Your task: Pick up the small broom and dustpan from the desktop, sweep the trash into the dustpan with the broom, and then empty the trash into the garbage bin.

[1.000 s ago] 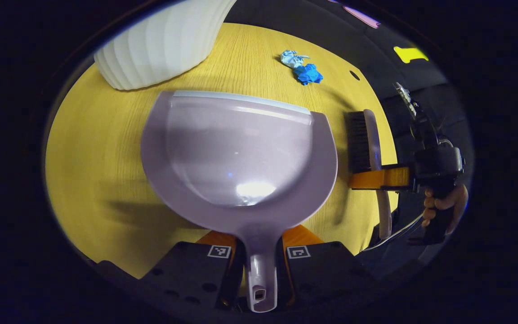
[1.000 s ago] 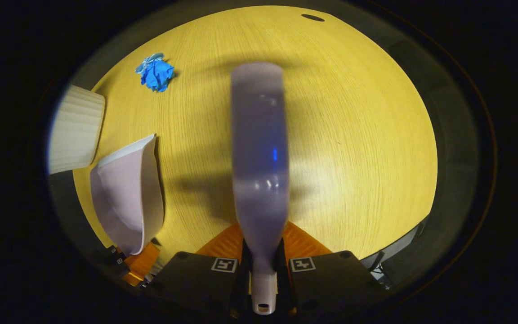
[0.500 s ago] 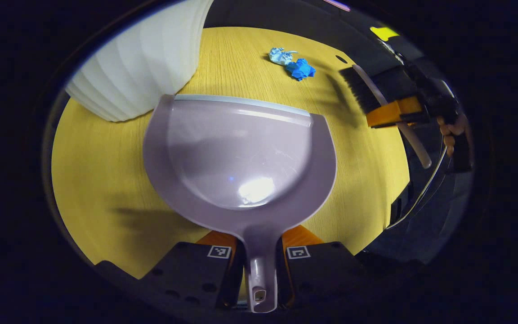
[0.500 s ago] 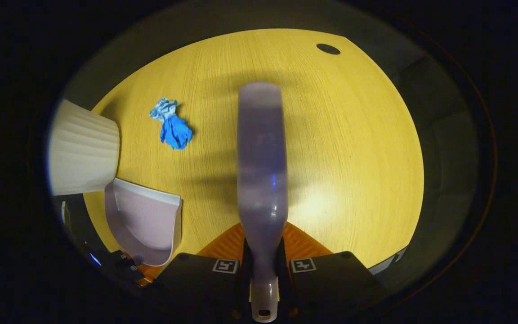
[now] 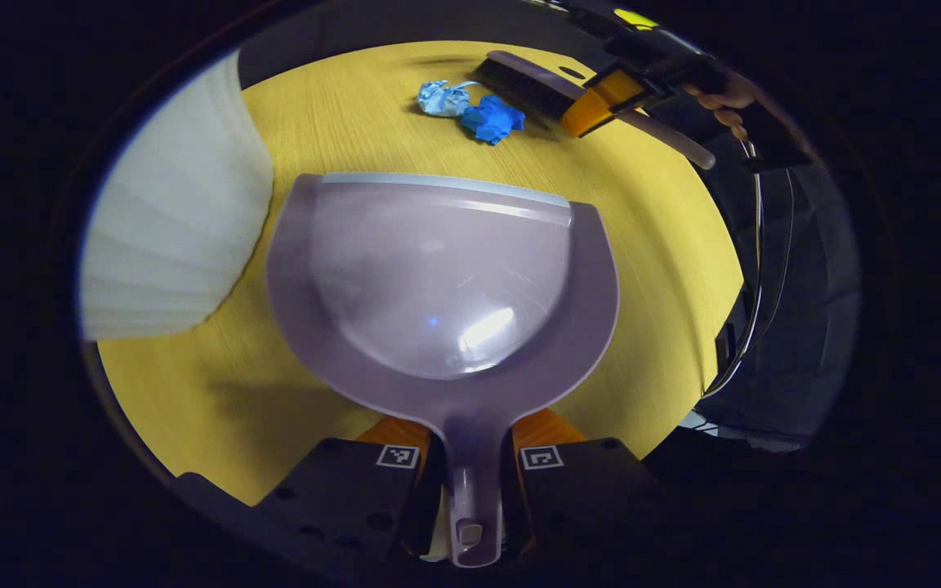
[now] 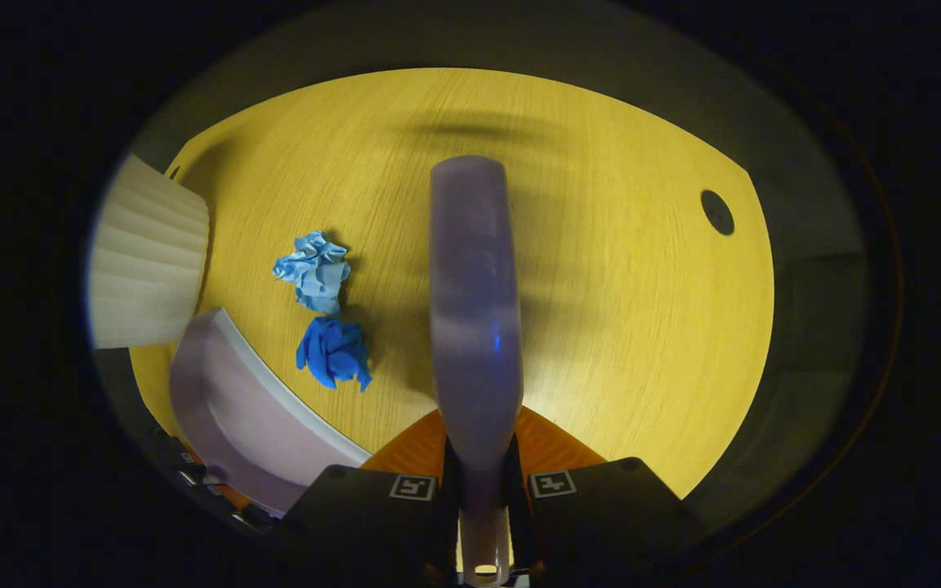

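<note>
Left gripper view: dustpan point(image 5: 442, 286) held over the yellow table point(image 5: 666, 269), its handle clamped between both fingers of the left gripper point(image 5: 470, 474). Beyond the dustpan's front lip lie two crumpled paper wads, light blue point(image 5: 442, 98) and dark blue point(image 5: 491, 119), just beside each other. Broom point(image 5: 532, 86) sits just past the wads, bristles near the dark one, gripped by the right gripper point(image 5: 601, 102). White ribbed bin point(image 5: 180, 237) stands left of the dustpan. Right gripper view: both fingers press the broom handle point(image 6: 474, 327); wads lie between broom and dustpan.
</note>
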A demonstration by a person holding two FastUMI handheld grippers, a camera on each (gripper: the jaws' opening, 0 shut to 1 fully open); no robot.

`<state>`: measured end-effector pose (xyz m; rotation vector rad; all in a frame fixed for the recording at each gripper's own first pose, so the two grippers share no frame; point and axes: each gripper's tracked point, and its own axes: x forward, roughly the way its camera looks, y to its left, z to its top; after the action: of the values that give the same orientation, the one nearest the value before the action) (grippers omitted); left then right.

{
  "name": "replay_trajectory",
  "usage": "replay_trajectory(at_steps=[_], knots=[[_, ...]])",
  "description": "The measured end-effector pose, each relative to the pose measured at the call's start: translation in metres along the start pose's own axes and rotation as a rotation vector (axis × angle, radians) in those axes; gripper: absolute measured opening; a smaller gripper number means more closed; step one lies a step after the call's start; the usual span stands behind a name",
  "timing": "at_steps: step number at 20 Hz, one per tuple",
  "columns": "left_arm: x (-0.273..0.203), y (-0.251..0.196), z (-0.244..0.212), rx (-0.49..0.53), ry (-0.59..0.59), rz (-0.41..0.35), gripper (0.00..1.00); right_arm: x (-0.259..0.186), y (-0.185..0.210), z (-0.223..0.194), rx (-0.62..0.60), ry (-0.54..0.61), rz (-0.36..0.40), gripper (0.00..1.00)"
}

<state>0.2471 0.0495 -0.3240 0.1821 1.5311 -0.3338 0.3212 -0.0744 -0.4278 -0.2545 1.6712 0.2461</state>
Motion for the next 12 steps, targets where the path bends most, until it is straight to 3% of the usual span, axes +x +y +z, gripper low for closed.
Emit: replay_trajectory(at_steps=[2, 6, 12], knots=[[-0.001, 0.008, 0.015, 0.040, 0.020, 0.009, 0.29, 0.006, -0.003, 0.020, -0.093, -0.018, -0.011, 0.28], [-0.001, 0.021, 0.031, 0.080, 0.034, 0.033, 0.29, 0.011, 0.011, 0.033, -0.153, -0.005, 0.055, 0.27], [0.000, 0.024, 0.033, 0.100, 0.048, 0.026, 0.29, 0.010, 0.035, -0.001, -0.371, 0.073, 0.118, 0.27]])
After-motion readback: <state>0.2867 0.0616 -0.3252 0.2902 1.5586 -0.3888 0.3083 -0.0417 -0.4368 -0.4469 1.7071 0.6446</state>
